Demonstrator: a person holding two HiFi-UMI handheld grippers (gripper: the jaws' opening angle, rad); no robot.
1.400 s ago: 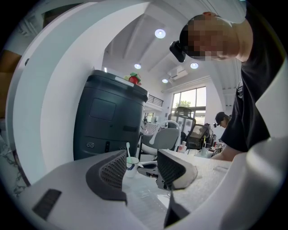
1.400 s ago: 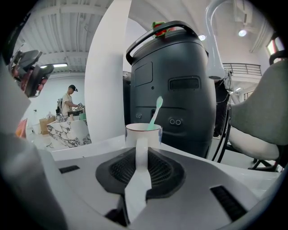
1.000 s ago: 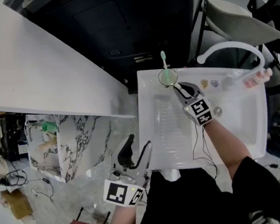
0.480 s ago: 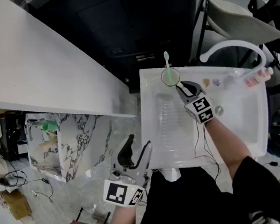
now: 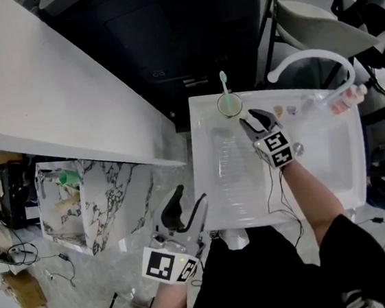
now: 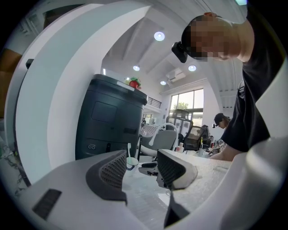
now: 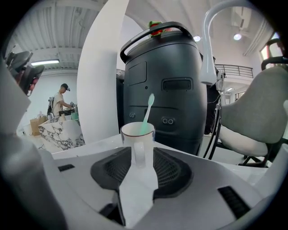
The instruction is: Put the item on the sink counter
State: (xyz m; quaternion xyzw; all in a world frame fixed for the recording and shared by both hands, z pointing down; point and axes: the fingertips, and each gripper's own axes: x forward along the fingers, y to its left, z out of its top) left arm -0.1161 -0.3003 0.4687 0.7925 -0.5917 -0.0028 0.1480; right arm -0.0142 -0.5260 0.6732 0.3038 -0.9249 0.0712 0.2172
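**Right gripper** (image 5: 249, 118): reaches over the sink counter (image 5: 205, 172) towards its far left corner. The jaws are spread and have just been opening. In the right gripper view (image 7: 143, 152) the pads flank the cup's handle (image 7: 138, 158) with a sliver of gap on each side. Whether the left pad still brushes the handle is hard to say.

**Cup** (image 5: 230, 105): white, upright, standing on the counter straight ahead of the right gripper's tips, with its handle turned back between them. From the gripper's camera the cup (image 7: 137, 131) fills the centre, just beyond the pads.

**Toothbrush** (image 5: 224, 79): mint green, standing in the cup and leaning away from the right gripper. Its head rises above the rim (image 7: 147, 111).

**Left gripper** (image 5: 189, 197): held well apart from the cup, off the counter's near left corner. The jaws are spread and nothing lies between them (image 6: 141, 157). The cup (image 6: 132, 161) shows small and far off in the gap.

**Faucet** (image 5: 309, 57): a white arch, beyond and to the right of the right gripper.

**Dark cabinet** (image 7: 162, 85): stands directly behind the cup, past the counter's far edge.

**White tabletop** (image 5: 48, 97): far off to the left of both grippers.
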